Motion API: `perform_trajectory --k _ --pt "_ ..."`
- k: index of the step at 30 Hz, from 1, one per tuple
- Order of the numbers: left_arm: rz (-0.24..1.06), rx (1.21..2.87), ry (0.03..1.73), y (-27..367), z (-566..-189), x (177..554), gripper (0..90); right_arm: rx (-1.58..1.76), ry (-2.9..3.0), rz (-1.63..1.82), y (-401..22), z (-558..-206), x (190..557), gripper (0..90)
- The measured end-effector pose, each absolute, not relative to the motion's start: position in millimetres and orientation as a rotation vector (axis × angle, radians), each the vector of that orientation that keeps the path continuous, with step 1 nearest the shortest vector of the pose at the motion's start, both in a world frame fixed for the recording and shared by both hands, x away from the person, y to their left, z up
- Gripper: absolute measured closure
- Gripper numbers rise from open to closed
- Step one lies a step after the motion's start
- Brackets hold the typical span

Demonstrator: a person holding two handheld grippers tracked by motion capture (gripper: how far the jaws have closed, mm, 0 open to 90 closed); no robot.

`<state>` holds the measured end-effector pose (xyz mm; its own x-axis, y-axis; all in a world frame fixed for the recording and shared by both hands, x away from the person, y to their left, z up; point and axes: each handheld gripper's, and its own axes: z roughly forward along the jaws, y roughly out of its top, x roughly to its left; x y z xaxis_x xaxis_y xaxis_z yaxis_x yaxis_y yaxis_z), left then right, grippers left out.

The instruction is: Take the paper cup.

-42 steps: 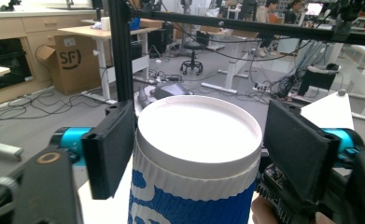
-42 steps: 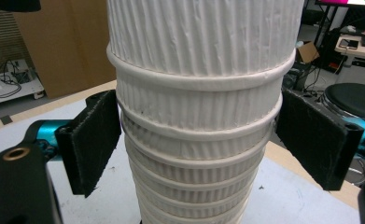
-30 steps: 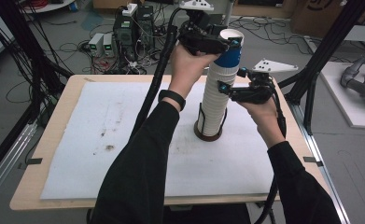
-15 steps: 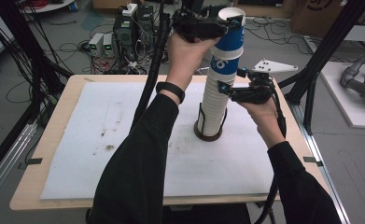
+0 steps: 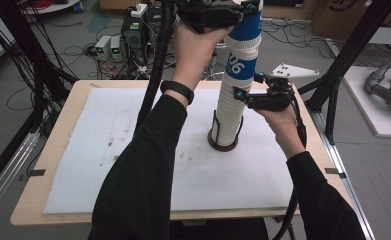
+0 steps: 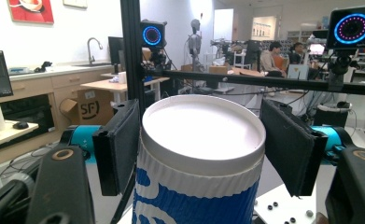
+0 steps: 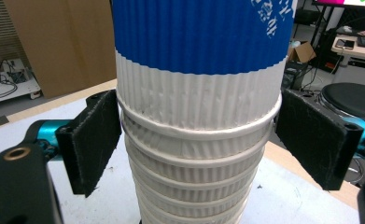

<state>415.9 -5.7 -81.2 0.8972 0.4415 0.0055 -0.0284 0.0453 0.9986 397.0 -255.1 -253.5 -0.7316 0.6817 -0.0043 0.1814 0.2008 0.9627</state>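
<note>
The stack of paper cups (image 5: 229, 112) stands upright in a black wire holder (image 5: 224, 136) on the white mat (image 5: 108, 145), directly in front of the right gripper (image 5: 248, 95). This gripper's pads press the white ribbed wall from both sides, just under a rolled rim, so it pins the stack in place.

Above it, the left gripper (image 5: 235, 9) pinches the top blue cup (image 6: 201, 154) near the rim, one pad (image 6: 119, 147) on each side.

Judging by the look, these cups are light, thin and easy to crush. The ribbed sleeve gives friction, and the rolled rim is the stiffest place, so a gentle hold just below it seems best.
</note>
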Motion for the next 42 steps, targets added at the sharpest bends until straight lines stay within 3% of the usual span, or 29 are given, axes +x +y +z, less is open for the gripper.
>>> perform_trajectory --k 21,42 --pt "0.38 1.541 0.335 53.2 -90.5 385.1 31.0 0.81 2.041 1.549 -253.9 -253.8 396.5 15.4" --pt "0.289 1.613 0.374 103.2 -195.4 338.7 31.0 0.817 2.031 1.547 -253.5 -254.7 396.0 15.6"
